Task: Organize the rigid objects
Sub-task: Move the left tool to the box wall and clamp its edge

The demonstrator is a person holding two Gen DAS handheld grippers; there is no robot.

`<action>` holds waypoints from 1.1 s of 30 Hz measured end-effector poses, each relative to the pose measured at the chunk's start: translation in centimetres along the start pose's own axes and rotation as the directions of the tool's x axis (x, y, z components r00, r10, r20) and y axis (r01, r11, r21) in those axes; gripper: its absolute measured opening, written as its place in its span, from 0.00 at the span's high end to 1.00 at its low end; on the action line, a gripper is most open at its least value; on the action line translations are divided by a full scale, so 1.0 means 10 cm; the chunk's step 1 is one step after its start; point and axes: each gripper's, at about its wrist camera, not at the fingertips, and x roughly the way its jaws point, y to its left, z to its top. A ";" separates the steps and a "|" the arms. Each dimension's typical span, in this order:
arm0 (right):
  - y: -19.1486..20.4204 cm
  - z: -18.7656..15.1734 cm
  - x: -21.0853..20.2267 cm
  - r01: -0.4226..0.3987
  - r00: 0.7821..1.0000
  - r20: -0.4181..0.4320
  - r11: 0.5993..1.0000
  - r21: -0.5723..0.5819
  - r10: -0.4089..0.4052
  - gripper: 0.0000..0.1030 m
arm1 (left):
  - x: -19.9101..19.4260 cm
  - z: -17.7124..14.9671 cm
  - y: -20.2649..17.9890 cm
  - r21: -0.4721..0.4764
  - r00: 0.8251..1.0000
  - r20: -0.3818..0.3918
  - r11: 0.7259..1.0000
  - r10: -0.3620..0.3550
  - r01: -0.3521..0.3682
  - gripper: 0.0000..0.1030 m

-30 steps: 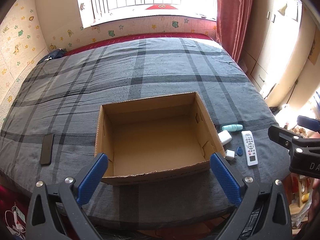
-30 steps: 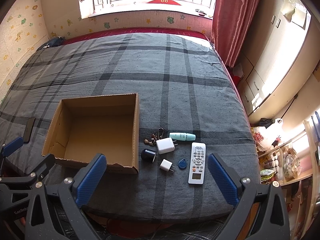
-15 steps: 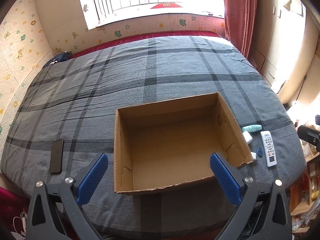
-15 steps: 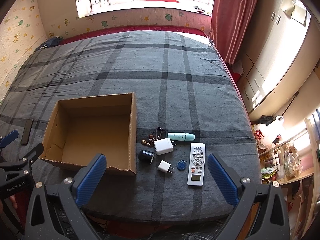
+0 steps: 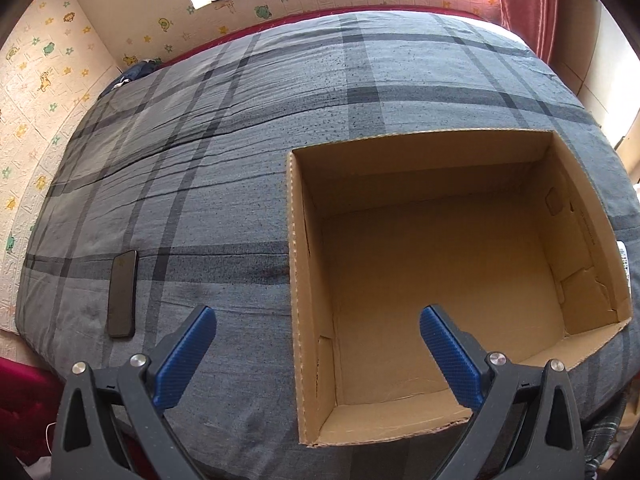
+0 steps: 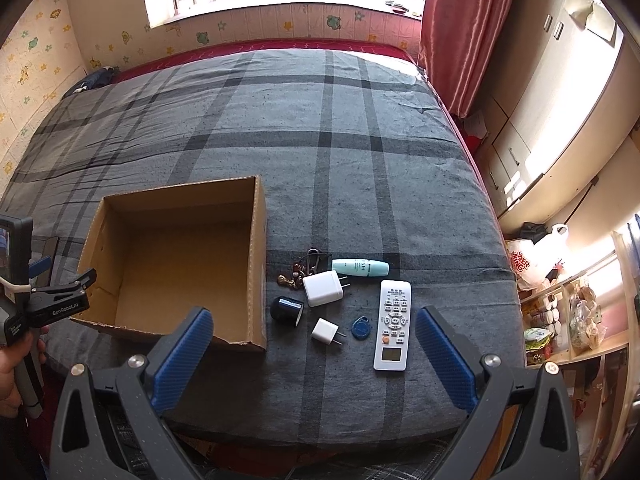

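Note:
An empty open cardboard box sits on the grey plaid bed. To its right lie a white remote, a mint tube, a large white charger, a small white charger, a blue key fob, a black round object and a key bunch. My right gripper hangs open above the bed's near edge, in front of these items. My left gripper is open over the box's near left corner. A black phone lies left of the box.
The bed fills most of both views, with a window wall behind and a red curtain at right. Cupboards and cluttered shelves stand past the bed's right edge. A person's hand holds the left gripper's handle.
The left gripper has swung left and moved closer, so the box now sits at right and the small items have left its view. The right gripper has barely moved.

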 end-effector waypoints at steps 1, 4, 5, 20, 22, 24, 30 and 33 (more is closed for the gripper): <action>0.00 0.00 0.01 -0.001 1.000 -0.003 1.000 0.000 0.001 0.00 | 0.06 0.00 0.03 -0.010 1.000 -0.005 1.000 -0.015 0.015 0.00; 0.02 -0.01 0.07 -0.002 1.000 -0.016 1.000 -0.004 0.002 0.00 | 0.21 -0.02 0.11 -0.048 0.999 -0.021 0.998 -0.039 0.038 0.00; 0.03 -0.01 0.09 -0.001 1.000 -0.020 1.000 -0.004 0.001 0.00 | 0.25 -0.02 0.13 -0.056 0.999 -0.025 0.998 -0.042 0.041 0.00; -0.01 -0.05 0.21 0.009 0.999 -0.051 1.000 0.013 -0.008 0.00 | 0.57 -0.07 0.23 -0.074 0.996 -0.061 0.995 -0.066 0.062 0.74; -0.02 -0.05 0.21 0.010 0.999 -0.052 1.000 0.016 -0.009 0.00 | 0.58 -0.08 0.20 -0.065 0.995 -0.055 0.995 -0.085 0.082 0.83; -0.03 -0.05 0.21 0.011 0.999 -0.051 1.000 0.017 -0.010 0.00 | 0.59 -0.08 0.16 -0.051 0.995 -0.053 0.995 -0.089 0.086 0.90; -0.05 -0.05 0.20 0.011 0.999 -0.048 1.000 0.019 -0.010 0.00 | 0.60 -0.10 0.15 -0.038 0.996 -0.042 0.996 -0.084 0.082 0.90; -0.07 -0.06 0.20 0.008 0.999 -0.044 1.000 0.024 -0.007 0.00 | 0.60 -0.10 0.14 -0.033 0.996 -0.042 0.996 -0.079 0.078 0.90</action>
